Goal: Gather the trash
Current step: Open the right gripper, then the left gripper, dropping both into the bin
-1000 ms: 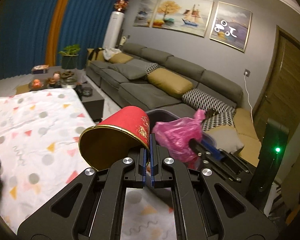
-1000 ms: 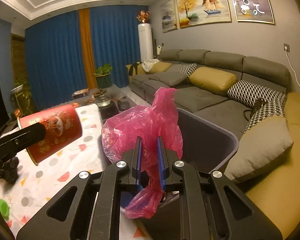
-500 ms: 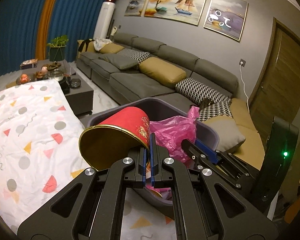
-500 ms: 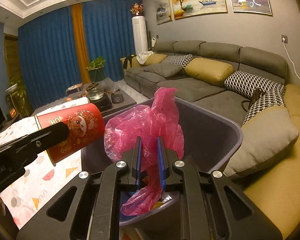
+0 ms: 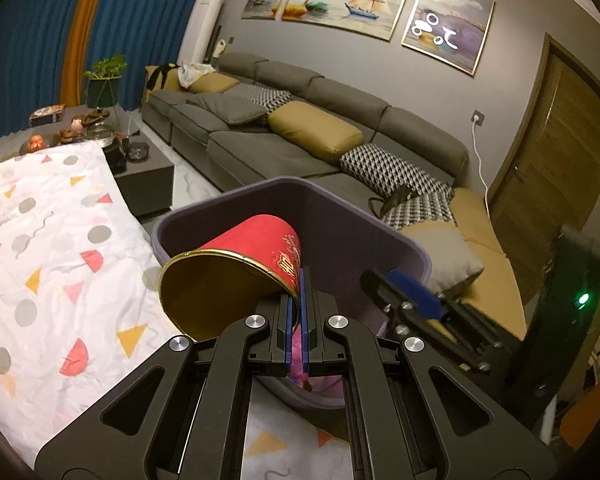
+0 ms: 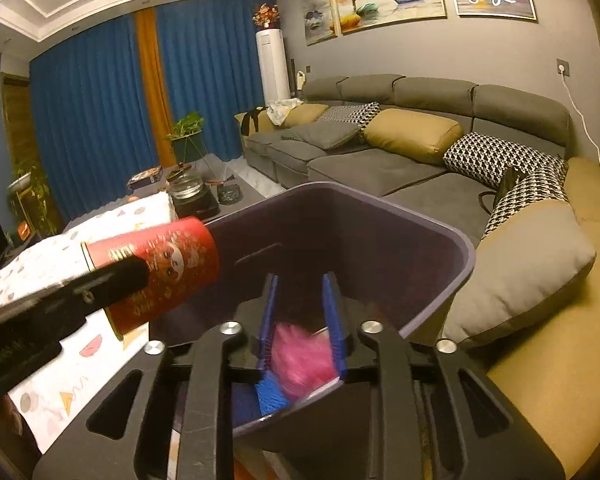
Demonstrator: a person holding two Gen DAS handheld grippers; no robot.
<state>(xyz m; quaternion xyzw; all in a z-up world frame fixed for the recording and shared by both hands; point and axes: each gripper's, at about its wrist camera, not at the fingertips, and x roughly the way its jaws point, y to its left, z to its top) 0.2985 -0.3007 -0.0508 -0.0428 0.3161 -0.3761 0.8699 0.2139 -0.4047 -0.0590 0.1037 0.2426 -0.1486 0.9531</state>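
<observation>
My left gripper (image 5: 297, 280) is shut on the rim of a red paper cup (image 5: 240, 268) with a gold inside. It holds the cup tilted over the near rim of a dark purple trash bin (image 5: 380, 236). The cup (image 6: 160, 264) and bin (image 6: 452, 280) also show in the right wrist view. My right gripper (image 6: 300, 284) is open over the bin's opening. A pink plastic bag (image 6: 300, 356) lies blurred inside the bin, below and between its fingers.
A table under a white cloth with coloured shapes (image 5: 48, 248) lies to the left of the bin. A long grey sofa (image 5: 300, 132) with cushions runs behind and to the right. A dark coffee table (image 5: 140, 160) with small items stands further back.
My right gripper opened and the pink bag dropped into the bin. My left gripper carried the red cup right, from over the cloth to over the bin.
</observation>
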